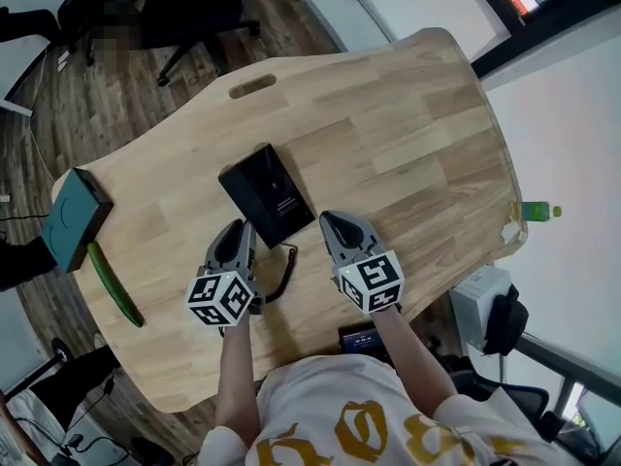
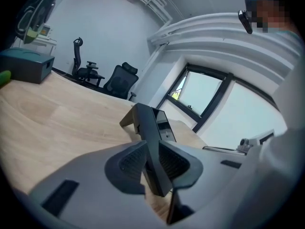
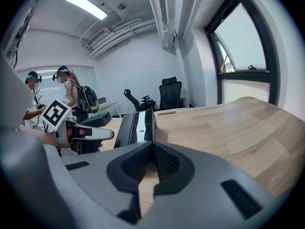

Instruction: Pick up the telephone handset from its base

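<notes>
I'm clamping the left gripper on the handset. I can't tell whether it is clearing the base ahead. The right gripper is idling closed and empty.

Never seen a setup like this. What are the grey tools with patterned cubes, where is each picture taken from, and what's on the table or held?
No robot here: a person holds a two-jaw gripper in each hand; the patterned cubes belong to them. One picture comes from a camera on the person's head, looking down; the other two from cameras riding on the grippers, looking along their jaws. On the wooden table lie a black telephone with a coiled cord, a teal box and a long green thing. The left gripper is closed on the handset; the right gripper is shut and empty.
</notes>
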